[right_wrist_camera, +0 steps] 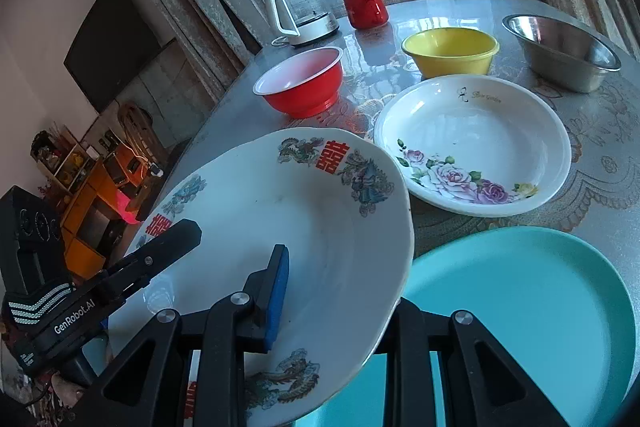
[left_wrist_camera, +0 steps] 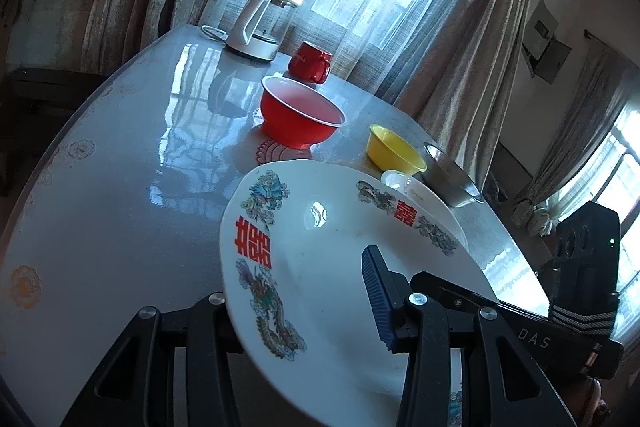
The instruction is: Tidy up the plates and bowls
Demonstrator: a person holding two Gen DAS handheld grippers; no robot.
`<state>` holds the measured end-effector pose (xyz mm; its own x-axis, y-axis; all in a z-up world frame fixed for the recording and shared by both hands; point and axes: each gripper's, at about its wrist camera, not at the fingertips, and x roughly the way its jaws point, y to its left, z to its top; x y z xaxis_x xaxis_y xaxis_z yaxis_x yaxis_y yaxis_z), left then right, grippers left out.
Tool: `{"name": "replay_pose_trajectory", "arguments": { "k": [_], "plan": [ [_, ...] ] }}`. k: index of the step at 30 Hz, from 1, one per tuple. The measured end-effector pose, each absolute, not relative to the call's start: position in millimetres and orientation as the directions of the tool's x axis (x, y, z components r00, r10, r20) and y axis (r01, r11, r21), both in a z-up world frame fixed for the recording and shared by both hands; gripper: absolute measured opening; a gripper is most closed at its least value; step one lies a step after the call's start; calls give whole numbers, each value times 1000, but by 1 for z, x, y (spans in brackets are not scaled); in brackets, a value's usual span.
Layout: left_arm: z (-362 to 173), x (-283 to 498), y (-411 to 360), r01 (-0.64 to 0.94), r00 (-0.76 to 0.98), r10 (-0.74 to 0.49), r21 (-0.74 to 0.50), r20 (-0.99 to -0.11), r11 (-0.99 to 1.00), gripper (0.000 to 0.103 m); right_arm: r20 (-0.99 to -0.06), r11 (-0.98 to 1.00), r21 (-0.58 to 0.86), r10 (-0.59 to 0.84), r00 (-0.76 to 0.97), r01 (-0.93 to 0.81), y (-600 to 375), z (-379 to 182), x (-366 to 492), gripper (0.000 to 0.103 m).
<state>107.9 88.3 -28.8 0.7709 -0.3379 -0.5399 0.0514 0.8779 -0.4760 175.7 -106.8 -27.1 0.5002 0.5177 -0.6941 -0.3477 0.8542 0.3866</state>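
Glossy grey tabletop [right_wrist_camera: 600, 163], printed with faint floral medallions, fills both of your views, with sheer curtains and a barred window behind it.

Your left gripper [left_wrist_camera: 304, 311] is clamped on the near rim of the dragon-and-phoenix plate [left_wrist_camera: 320, 251]: its ribbed blue pad lies on the plate's upper face and its other finger runs under the rim. Your right gripper [right_wrist_camera: 340, 299] grips the same plate [right_wrist_camera: 280, 227] on the opposite edge, one blue pad on the white inner face and the other finger beneath it. You hold the plate tilted, lifted off the table between both tools. It is a wide, shallow, glazed white dish with red double-happiness characters and a wavy edge.

Just beyond it, under its right edge in the right wrist view, lies a smooth matte teal plate [right_wrist_camera: 540, 307]. Farther out sits a white deep plate with painted roses [right_wrist_camera: 472, 131], flat on the table. Behind that stand a round yellow plastic bowl [right_wrist_camera: 450, 53] and a brushed steel bowl [right_wrist_camera: 568, 59], near each other. To the left is a red bowl with a white lining [right_wrist_camera: 304, 83], footed and upright. At the back edge stand a red mug [right_wrist_camera: 366, 9] and a white-based glass kettle [right_wrist_camera: 300, 15].
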Motion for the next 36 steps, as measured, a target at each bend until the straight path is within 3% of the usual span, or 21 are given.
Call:
{"name": "replay_pose_trajectory", "arguments": {
  "k": [16, 36],
  "plan": [
    [-11, 80, 29, 190, 789, -350, -341, -505, 921, 46, -664, 874, 385, 486, 568, -297, -152, -8, 144, 27],
    [-22, 65, -54, 329, 656, -458, -319, -600, 889, 46, -701, 902, 410, 407, 585, -136, -242, -25, 107, 28]
  ]
}}
